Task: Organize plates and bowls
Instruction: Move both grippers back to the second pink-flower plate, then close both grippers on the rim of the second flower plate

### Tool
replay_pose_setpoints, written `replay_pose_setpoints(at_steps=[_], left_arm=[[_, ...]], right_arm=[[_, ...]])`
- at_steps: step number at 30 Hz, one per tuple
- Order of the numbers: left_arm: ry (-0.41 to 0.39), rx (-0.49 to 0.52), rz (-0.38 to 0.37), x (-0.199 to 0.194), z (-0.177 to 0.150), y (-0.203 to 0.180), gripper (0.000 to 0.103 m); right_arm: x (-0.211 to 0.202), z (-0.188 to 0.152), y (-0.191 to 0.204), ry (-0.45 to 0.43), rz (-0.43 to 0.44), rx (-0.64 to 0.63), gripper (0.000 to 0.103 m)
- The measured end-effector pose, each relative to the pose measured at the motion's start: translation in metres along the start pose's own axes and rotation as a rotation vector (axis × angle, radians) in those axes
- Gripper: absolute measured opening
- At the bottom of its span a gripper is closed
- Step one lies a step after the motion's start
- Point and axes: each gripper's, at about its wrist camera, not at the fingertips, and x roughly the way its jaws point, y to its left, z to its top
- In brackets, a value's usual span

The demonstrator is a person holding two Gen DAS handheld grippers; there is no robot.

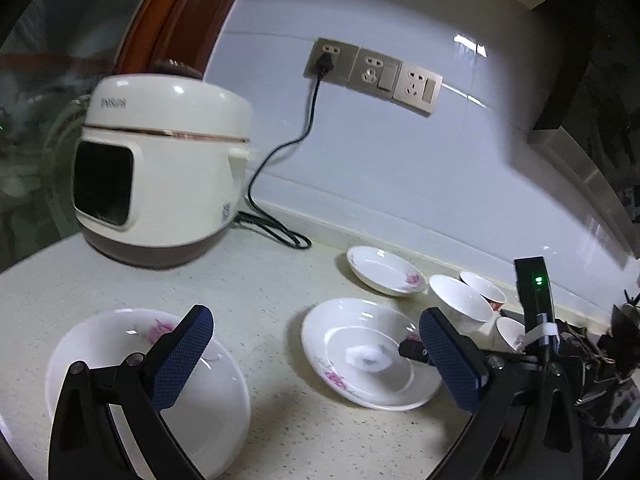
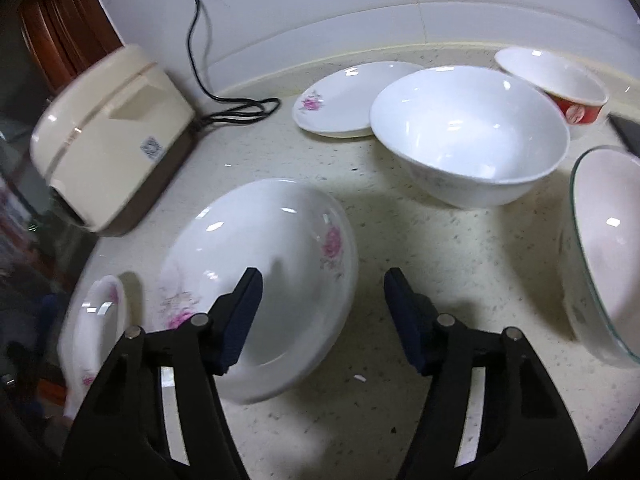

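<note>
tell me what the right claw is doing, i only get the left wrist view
Observer: The right claw is open and grips nothing; it is over the edge of the flowered plate.
Operator: whats beyond that plate
Observer: A large white bowl stands upright, apart from the plate and empty.
Operator: anything off to the side
Observer: At the right edge of that view there is a glass-rimmed bowl, cut off by the frame.

Bare counter lies open between the flowered plate and the white bowl.
</note>
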Motion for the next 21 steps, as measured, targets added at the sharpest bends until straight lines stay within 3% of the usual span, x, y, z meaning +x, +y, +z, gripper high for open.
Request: replay_pose_setpoints(at_steps=[5,9,14,18,21], left_arm=[[0.053,0.036,-0.047,0.011,-0.002,-0.01,0.103],[0.184,0.038,-0.071,0.04,0.0,-0.015,0.103],[0.303,0.01,-0.011,0.074,0.015,-0.017,0.103],[0.405,0.043,0.063,0.104,0.021,-0.023,0.103],[0.475,0.025,0.066,0.116,0.017,-0.021,0.102]], right_arm=[[-0.004,0.0,-0.009,-0.001,0.023,0.043,0.057],[-0.006,-0.002,-0.005,0.008,0.019,0.025,0.055],[-0.005,-0.002,-0.007,0.009,0.019,0.035,0.051],[-0.006,-0.001,-0.008,0.011,0.042,0.045,0.047],[-0.006,-0.002,-0.008,0.02,0.06,0.044,0.047]])
